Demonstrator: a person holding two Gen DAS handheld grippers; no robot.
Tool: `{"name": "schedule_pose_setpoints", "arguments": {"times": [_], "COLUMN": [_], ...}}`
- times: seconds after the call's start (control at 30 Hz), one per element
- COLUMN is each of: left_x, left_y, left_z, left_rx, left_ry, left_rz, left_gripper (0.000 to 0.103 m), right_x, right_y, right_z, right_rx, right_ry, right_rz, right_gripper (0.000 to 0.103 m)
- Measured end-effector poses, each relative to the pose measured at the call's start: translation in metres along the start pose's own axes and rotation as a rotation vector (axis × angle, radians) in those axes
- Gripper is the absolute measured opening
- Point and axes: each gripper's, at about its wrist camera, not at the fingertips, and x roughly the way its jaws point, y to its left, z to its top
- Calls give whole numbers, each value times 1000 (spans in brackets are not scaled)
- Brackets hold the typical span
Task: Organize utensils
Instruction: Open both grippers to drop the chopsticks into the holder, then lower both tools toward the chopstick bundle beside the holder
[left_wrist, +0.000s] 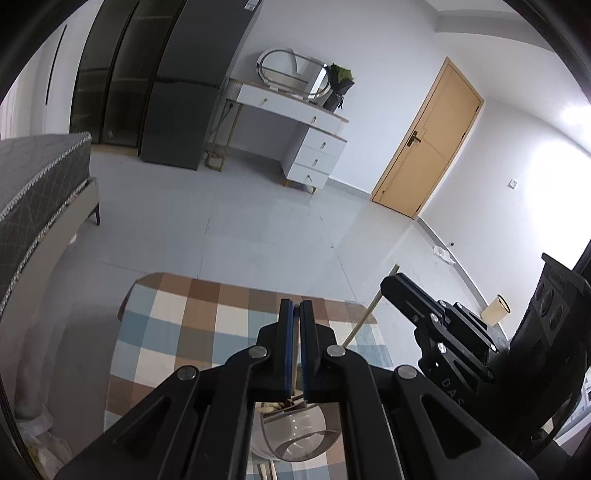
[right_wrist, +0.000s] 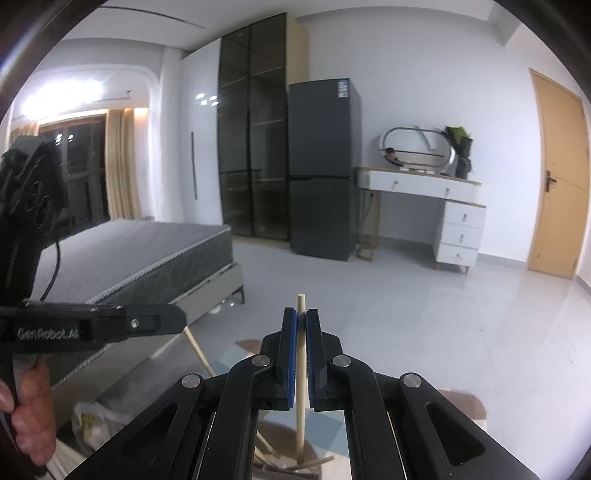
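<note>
A: The bed (right_wrist: 147, 254) is seen filling the left of the right wrist view, grey mattress on top, with the dark fridge (right_wrist: 323, 170) stood at centre.

B: And the white dresser (left_wrist: 295, 122) is picked out in the upper middle of the left wrist view, the wooden door (left_wrist: 428, 144) to its right.

A: Lower down, the checked cloth (left_wrist: 192, 325) is spread over the worktop across the bottom centre of that view.

B: A clear glass cup (left_wrist: 295, 439) is shown at the very bottom, partly hidden behind the left gripper (left_wrist: 296, 306). Wooden sticks are glimpsed at its rim.

A: The left gripper's jaws are pressed together; a thin wooden piece is just made out low in the narrow slit between them, though what it is cannot be told.

B: Now the right gripper (right_wrist: 301, 315), bottom centre of its own view. Its jaws are clenched on a chopstick (right_wrist: 301, 369), which is held near upright, its tip poking above the pads.

A: That chopstick's lower end is seen reaching down into the cup, among other sticks lying there.

B: A second chopstick (right_wrist: 199, 350) is slanted below the left gripper, at lower left of the right wrist view.
</note>
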Motion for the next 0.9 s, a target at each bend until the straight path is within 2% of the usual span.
{"name": "schedule_pose_setpoints", "arguments": {"times": [0.1, 0.2, 0.27, 0.3, 0.33, 0.4, 0.47, 0.53, 0.63, 0.7, 0.77, 0.83, 0.9], "left_x": [8, 19, 25, 26, 24, 18, 7, -2, -14, -25, -33, -43, -51], "left_y": [2, 5, 6, 6, 5, 1, -4, -6, -9, -13, -14, -18, -20], "left_z": [-2, -7, -11, -14, -16, -19, -21, -23, -25, -27, -28, -30, -33], "left_rx": [-6, -22, -30, -39, -44, -30, -17, -9, -1, 1, -6, -1, 9], "left_ry": [47, 143, 212, 230, 234, 223, 203, 184, 146, 123, 103, 86, 71], "left_rz": [-9, -3, 13, 14, 15, 42, 57, 74, 91, 110, 130, 141, 153], "left_gripper": [0, 0, 0, 0, 0, 1, 9, 31, 47, 52, 53, 55, 58], "right_x": [3, 7, 7, 6, 4, -5, -15, -28, -46, -61, -77, -91, -102], "right_y": [2, 5, 2, -1, -2, -7, -11, -15, -18, -19, -20, -17, -13], "right_z": [-9, -22, -32, -36, -40, -48, -53, -59, -64, -63, -61, -58, -55], "right_rx": [-26, -37, 7, 32, 52, 98, 142, 178, 223, 249, 269, 281, 285], "right_ry": [32, 82, 122, 134, 144, 154, 153, 147, 135, 121, 98, 73, 63], "right_rz": [15, 30, 60, 69, 71, 63, 61, 46, 34, 23, 13, 9, 5], "right_gripper": [4, 4, 8, 8, 12, 18, 21, 28, 32, 35, 44, 46, 52]}}
